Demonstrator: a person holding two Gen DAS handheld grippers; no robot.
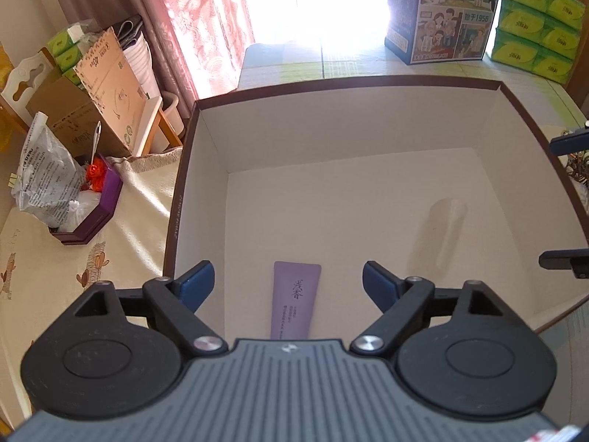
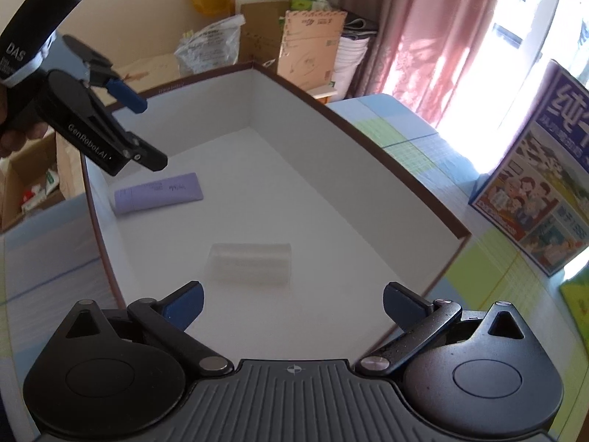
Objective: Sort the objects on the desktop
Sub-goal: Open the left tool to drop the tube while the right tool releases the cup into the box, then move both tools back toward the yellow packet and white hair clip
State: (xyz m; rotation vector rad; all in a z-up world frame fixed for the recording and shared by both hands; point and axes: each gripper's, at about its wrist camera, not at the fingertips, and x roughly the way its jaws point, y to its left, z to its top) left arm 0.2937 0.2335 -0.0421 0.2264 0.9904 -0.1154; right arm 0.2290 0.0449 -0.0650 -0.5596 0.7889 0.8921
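Observation:
A large open box with a brown rim [image 1: 331, 86] [image 2: 368, 132] and a white inside holds two things. A purple tube [image 1: 296, 298] [image 2: 158, 193] lies flat on its floor, straight below my left gripper [image 1: 288, 285] [image 2: 143, 132], which hangs open over it, holding nothing. A clear plastic cylinder [image 1: 447, 228] [image 2: 250, 263] lies on its side further right, just ahead of my right gripper [image 2: 293, 304], also open and holding nothing. The right gripper's fingers [image 1: 563, 262] show at the edge of the left wrist view. A hand holds the left gripper.
A blue printed carton [image 1: 441, 11] [image 2: 533, 191] and stacked green tissue packs [image 1: 537, 18] stand behind the box. A purple octagonal tray with plastic bags [image 1: 88, 221] sits to its left. Cardboard boxes [image 1: 103, 84] and pink curtains stand beyond the table.

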